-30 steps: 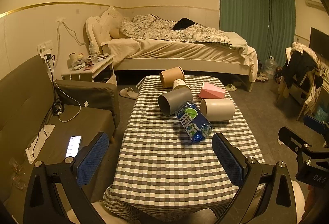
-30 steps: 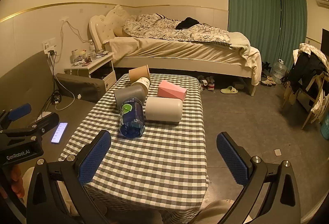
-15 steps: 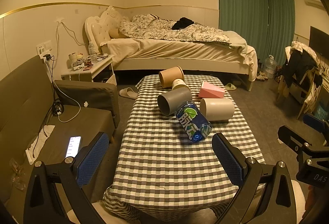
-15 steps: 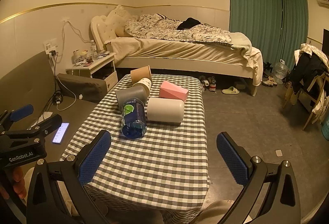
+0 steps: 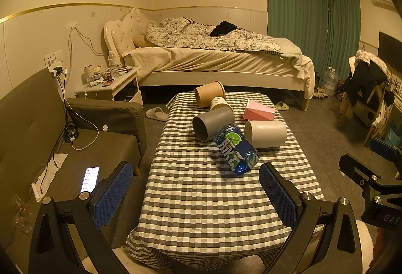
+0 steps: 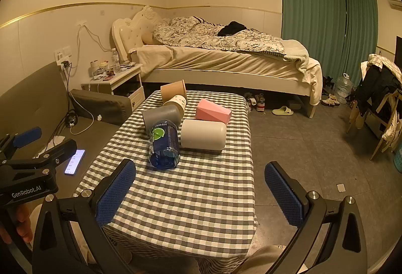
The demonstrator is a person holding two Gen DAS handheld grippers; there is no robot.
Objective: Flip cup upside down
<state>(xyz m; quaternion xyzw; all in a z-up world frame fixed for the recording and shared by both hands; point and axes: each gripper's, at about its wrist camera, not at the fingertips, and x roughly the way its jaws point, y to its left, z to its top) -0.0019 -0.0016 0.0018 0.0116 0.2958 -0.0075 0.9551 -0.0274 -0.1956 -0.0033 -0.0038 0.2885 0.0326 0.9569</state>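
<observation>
1. Left wrist view: my left claw [image 5: 196, 188] gapes wide over the checked counter [image 5: 201, 198], holding nothing.
2. My right claw [image 6: 201, 188] is likewise spread and empty.
3. I see the grey cup [image 5: 212, 123] lying sideways, touching the blue can [image 5: 236, 148].

Five cups lie tipped on the surface [image 5: 201, 198]. At the far end sits a paper cup [image 5: 209, 96], a smaller cup [image 5: 219, 103] touching it nearer. Nearer again, a cup [image 5: 212, 124] touches a can-shaped cup [image 5: 236, 148]; right, a wide cup [image 5: 266, 133], a box [image 5: 258, 111] behind it.
</observation>
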